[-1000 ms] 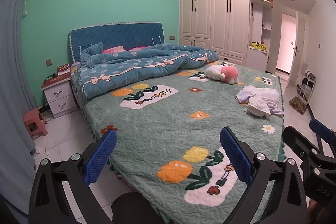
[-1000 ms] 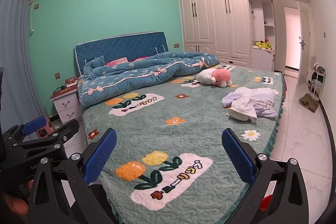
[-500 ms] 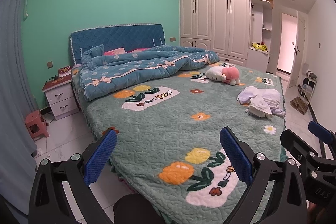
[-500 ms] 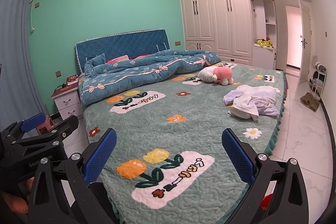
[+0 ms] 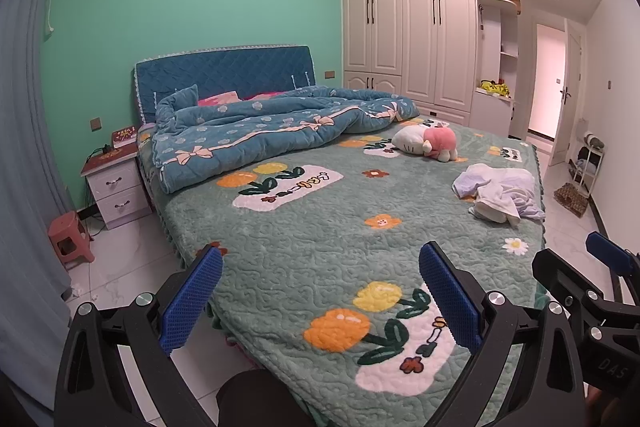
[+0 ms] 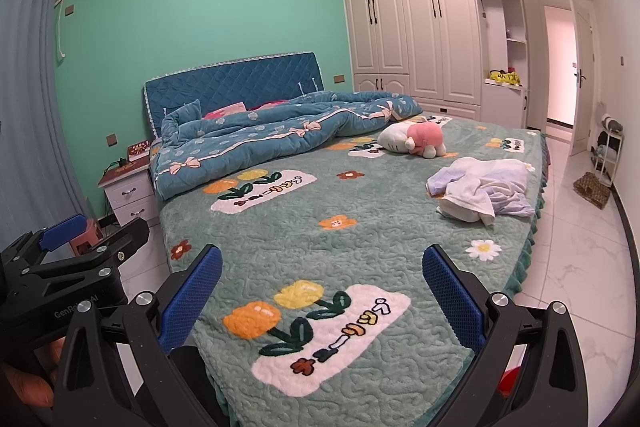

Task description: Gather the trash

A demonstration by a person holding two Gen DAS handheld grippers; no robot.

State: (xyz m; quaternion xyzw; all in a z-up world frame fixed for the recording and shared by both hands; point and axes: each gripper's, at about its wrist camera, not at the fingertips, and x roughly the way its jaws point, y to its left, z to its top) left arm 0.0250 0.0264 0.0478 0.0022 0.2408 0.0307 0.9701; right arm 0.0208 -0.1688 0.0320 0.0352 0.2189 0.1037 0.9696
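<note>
Small white scraps [image 5: 76,291] lie on the white floor at the left of the bed, near the curtain. My left gripper [image 5: 320,291] is open and empty, held above the near corner of the bed [image 5: 304,235]. My right gripper [image 6: 322,293] is open and empty, also above the near end of the bed [image 6: 280,239]. Each gripper shows at the edge of the other's view: the right one [image 5: 600,291] at the right of the left wrist view, the left one [image 6: 68,259] at the left of the right wrist view.
On the bed lie a blue quilt [image 5: 272,131], a pink and white plush toy [image 5: 428,143] and a heap of pale clothes [image 5: 500,191]. A nightstand [image 5: 116,183] and a pink stool [image 5: 70,241] stand left. Wardrobes [image 5: 412,19] and a doorway [image 5: 548,83] are behind.
Both grippers have drawn back a little from the bed and tilted slightly, so the bed sits a bit lower and farther in both views. Both jaws stay open.
</note>
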